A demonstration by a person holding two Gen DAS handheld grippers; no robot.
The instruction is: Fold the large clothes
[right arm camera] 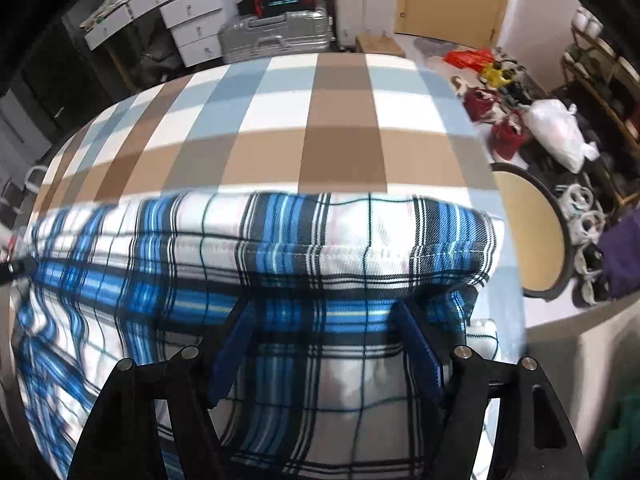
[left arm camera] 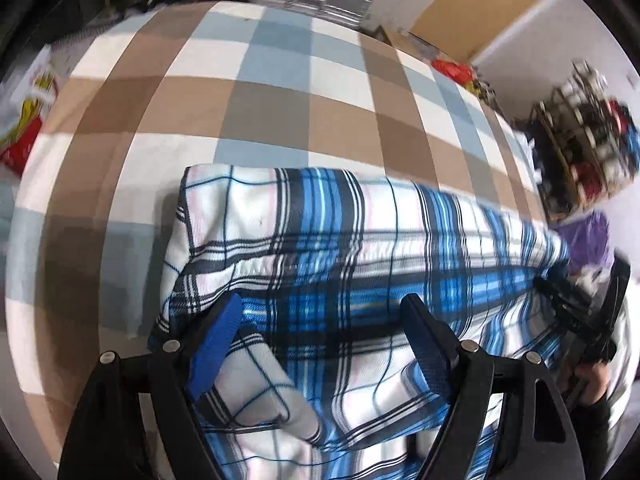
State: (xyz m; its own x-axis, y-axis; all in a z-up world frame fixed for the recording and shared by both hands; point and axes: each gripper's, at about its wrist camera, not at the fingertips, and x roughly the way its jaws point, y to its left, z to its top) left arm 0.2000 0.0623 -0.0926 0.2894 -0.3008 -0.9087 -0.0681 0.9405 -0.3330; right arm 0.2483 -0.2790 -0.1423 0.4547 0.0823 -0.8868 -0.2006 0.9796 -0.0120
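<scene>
A blue, white and black plaid garment (left arm camera: 360,240) lies folded in a thick band across a bed with a brown, blue and white checked cover (left arm camera: 260,92). My left gripper (left arm camera: 324,316) hovers over the garment's left end, jaws wide apart, nothing pinched between the blue pads (left arm camera: 216,340). In the right wrist view the garment (right arm camera: 280,248) shows a stitched hem along its folded edge. My right gripper (right arm camera: 326,324) stands open above its right end, the cloth lying under the fingers. The right gripper (left arm camera: 580,312) and the hand holding it also appear at the left view's right edge.
Beyond the bed stand a silver suitcase (right arm camera: 276,36), white drawers (right arm camera: 188,20) and a wooden door (right arm camera: 452,0). To the right are a round tan tabletop (right arm camera: 528,232), a white plastic bag (right arm camera: 556,132), shoes, red bags and a cluttered rack (left arm camera: 588,144).
</scene>
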